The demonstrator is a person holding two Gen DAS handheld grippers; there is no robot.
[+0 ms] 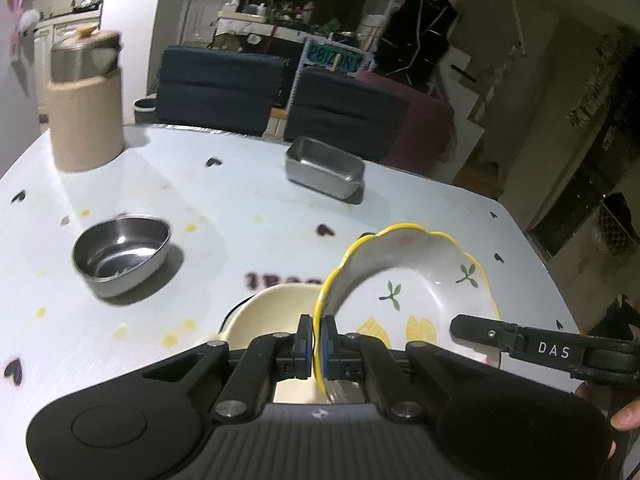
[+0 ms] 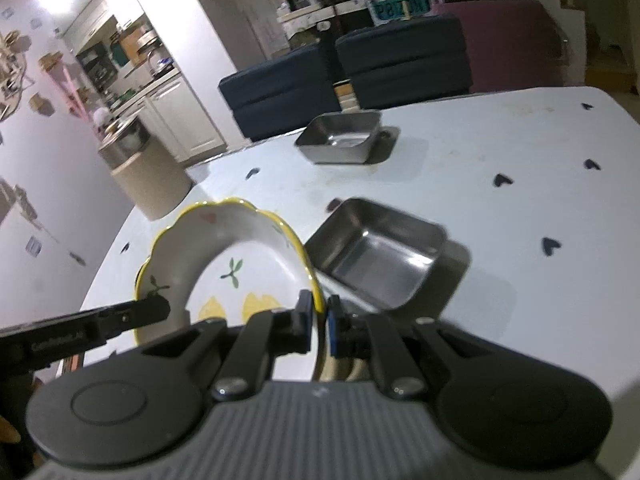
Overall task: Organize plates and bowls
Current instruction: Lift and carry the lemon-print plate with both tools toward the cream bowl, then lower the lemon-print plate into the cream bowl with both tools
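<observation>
Both sets of fingers, left (image 1: 316,340) and right (image 2: 320,320), clench the yellow-rimmed plate (image 1: 420,292) above the surface (image 1: 240,208). A cream bowl (image 1: 272,308) at seven o'clock is half hidden; the plate's near rim is cut off.

On the worktop (image 1: 240,184), the round steel bowl (image 1: 122,254) lies left of the plate (image 1: 416,280); a rectangular steel tray (image 1: 326,172) sits behind it, a canister (image 1: 86,108) far left, another tray (image 2: 380,252) right.
</observation>
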